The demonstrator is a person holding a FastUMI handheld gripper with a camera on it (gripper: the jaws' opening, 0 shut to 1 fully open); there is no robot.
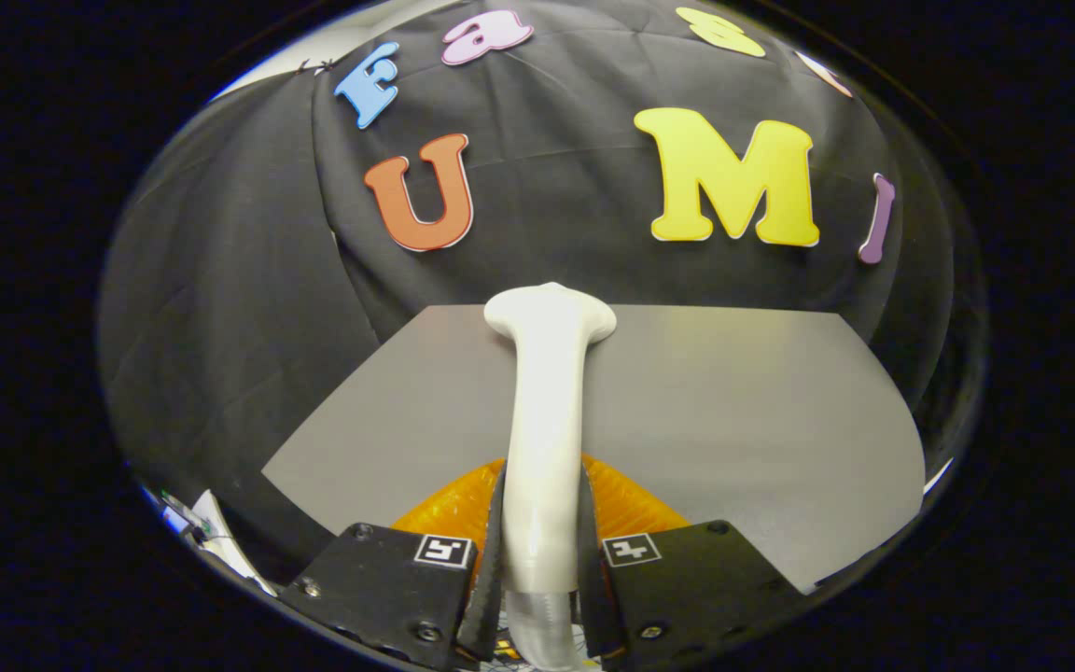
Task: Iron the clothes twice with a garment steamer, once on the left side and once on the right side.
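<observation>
The gripper (542, 560) pinches the white garment steamer (547, 411) by its handle, head pointing far over the grey surface (733, 420), ready to iron.

I count one steamer (545, 425), one grey board (743, 411), one orange garment (626, 499), perhaps, and one gripper (542, 560) clamping the steamer, lower centre.

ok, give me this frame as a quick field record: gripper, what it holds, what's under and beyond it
gripper: gripper, fingers closed on the steamer handle from both sides
held item: white garment steamer, handle between the fingers, head pointing ahead beyond them
under steamer: orange garment, just ahead of the fingers, mostly hidden
surface: grey table
steamer contact with garment: cannot tell
</observation>
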